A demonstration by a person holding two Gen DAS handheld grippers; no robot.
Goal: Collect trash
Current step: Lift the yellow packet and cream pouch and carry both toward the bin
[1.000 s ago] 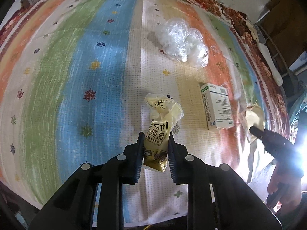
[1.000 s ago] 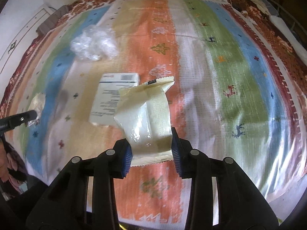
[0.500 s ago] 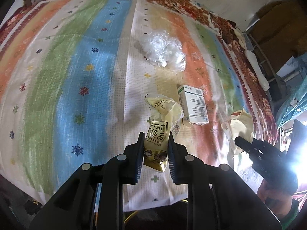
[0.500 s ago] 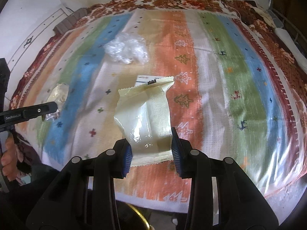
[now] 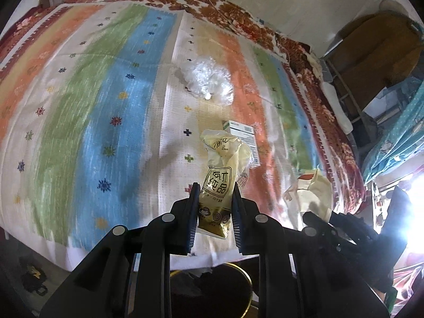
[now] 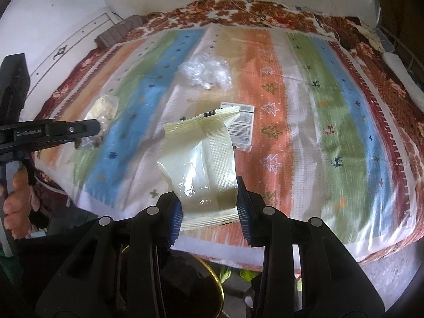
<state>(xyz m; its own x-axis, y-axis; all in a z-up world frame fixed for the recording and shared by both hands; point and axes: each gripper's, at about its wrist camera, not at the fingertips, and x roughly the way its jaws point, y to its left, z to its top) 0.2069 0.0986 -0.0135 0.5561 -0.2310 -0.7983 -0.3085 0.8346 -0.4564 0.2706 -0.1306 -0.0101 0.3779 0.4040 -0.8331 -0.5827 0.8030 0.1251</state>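
Left wrist view: the left tool [image 5: 214, 213] is clamped on a crumpled yellow snack wrapper [image 5: 221, 182], held up off the striped bed cover [image 5: 106, 100]. A gold-rimmed bin [image 5: 212, 281] shows below the jaws. A clear plastic bag [image 5: 206, 79] and a small carton [image 5: 242, 137] lie on the bed.

Right wrist view: the right tool [image 6: 209, 213] grips a pale cream packet [image 6: 201, 169], likewise clear of the bed, above the bin [image 6: 209, 286]. This looks like the carrying step; next, each wrapper needs centring over the bin before letting go.
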